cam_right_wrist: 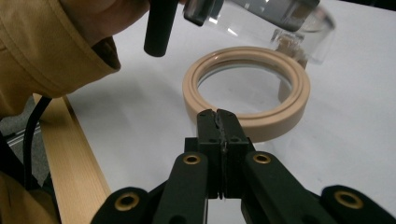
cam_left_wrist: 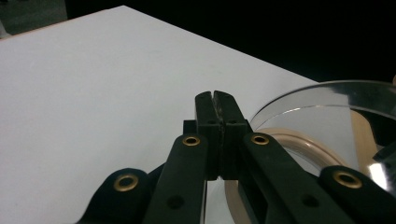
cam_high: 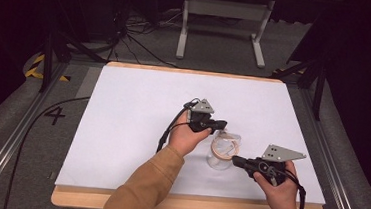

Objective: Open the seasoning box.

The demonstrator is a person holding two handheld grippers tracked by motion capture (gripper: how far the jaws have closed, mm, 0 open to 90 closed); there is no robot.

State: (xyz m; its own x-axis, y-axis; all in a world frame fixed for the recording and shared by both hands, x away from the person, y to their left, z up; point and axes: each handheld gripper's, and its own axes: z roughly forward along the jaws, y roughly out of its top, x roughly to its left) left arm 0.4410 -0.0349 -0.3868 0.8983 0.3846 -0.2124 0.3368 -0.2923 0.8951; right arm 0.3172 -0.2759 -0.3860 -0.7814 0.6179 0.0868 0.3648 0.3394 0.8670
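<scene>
A beige ring-shaped lid (cam_right_wrist: 280, 119) lies flat on the white table (cam_high: 138, 111), also seen in the high view as the lid (cam_high: 218, 148). A clear round container (cam_right_wrist: 303, 28) stands just behind it; its clear rim (cam_left_wrist: 327, 91) curves to the right in the left gripper view, with the beige lid (cam_left_wrist: 299, 144) below it. My left gripper (cam_high: 222, 123) (cam_left_wrist: 214, 98) is shut and empty, just beside the container's far-left side. My right gripper (cam_high: 234, 160) (cam_right_wrist: 218, 114) is shut and empty, its tips right at the lid's near edge.
The wooden table edge (cam_right_wrist: 74, 149) runs close on the near side. A tan sleeve (cam_right_wrist: 46, 46) and the left hand reach in beside the lid. A black cable (cam_high: 25, 137) trails off the table's left; a white frame stand (cam_high: 225, 17) stands on the floor beyond.
</scene>
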